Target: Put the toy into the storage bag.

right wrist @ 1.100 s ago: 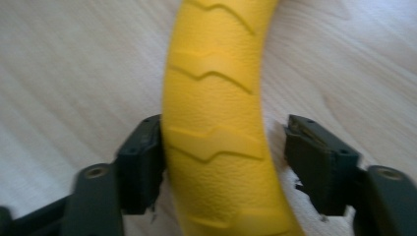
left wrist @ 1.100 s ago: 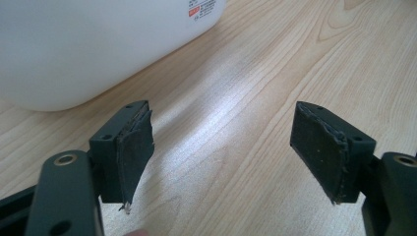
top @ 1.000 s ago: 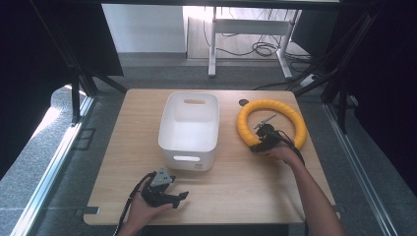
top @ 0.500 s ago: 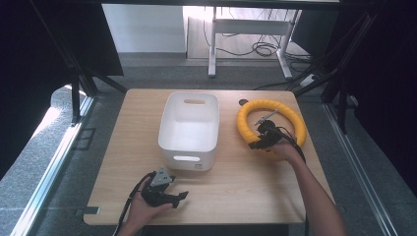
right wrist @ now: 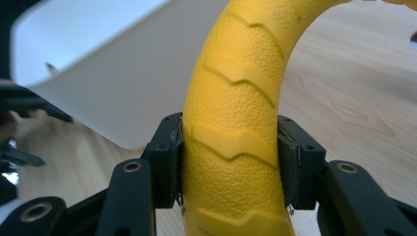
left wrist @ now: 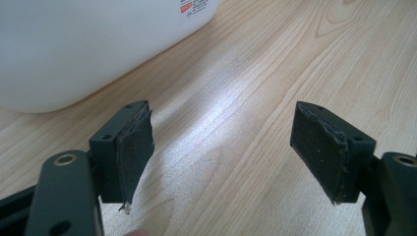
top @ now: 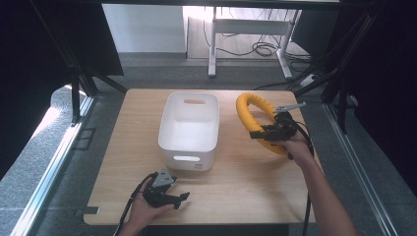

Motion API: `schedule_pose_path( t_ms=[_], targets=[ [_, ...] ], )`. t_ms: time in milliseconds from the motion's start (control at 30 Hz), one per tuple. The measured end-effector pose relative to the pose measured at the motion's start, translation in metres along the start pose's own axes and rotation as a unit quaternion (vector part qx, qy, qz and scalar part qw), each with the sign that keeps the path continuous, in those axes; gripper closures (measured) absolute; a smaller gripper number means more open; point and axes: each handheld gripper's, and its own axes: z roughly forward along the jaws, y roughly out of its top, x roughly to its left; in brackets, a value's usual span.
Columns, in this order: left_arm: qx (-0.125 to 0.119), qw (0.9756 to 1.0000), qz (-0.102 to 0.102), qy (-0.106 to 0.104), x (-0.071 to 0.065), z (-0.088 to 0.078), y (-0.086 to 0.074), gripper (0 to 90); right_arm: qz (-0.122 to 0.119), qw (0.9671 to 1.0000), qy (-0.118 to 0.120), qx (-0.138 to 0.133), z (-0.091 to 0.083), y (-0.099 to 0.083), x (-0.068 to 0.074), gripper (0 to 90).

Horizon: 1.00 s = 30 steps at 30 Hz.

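While the right gripper (top: pixel 260 132) is clamping the yellow tyre ring (right wrist: pixel 236 123), the ring is tilting up off the table (top: pixel 246 196).
Its pads are pinching the tube crosswise, so the hoop is standing nearly on edge beside the white bin (top: pixel 189 128), probably its destination; the left gripper (left wrist: pixel 221 152) is resting wide open, holding nothing.
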Motion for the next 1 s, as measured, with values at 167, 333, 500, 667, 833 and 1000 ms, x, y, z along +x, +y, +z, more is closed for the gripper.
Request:
schedule_pose_path(
  t_ms=[167, 333, 500, 667, 833, 1000],
  targets=[
    [0.001, 1.0, 0.001, -0.001, -0.001, 0.001, 0.0, 24.3, 0.001, 0.9993, 0.013, -0.034, -0.012, 0.001, 0.006, 51.4],
    [0.001, 1.0, 0.001, -0.001, -0.001, 0.001, 0.0, 24.3, 0.003, 0.9973, 0.026, -0.069, -0.022, 0.001, 0.011, 51.6],
    [0.003, 1.0, 0.002, -0.001, -0.002, 0.001, 0.0, 24.3, -0.002, 0.995, 0.04, -0.091, -0.029, 0.003, 0.019, 51.6],
    [0.004, 1.0, 0.003, -0.001, -0.002, 0.002, 0.0, 24.3, -0.013, 0.9929, 0.048, -0.108, -0.032, 0.004, 0.029, 51.6],
    [0.004, 1.0, 0.003, -0.002, -0.002, 0.002, 0.0, 24.3, -0.023, 0.9912, 0.056, -0.118, -0.033, 0.004, 0.038, 51.6],
    [0.004, 1.0, 0.002, -0.003, -0.002, 0.002, 0.0, 24.3, -0.034, 0.9899, 0.063, -0.123, -0.03, 0.005, 0.047, 51.6]
  ],
)
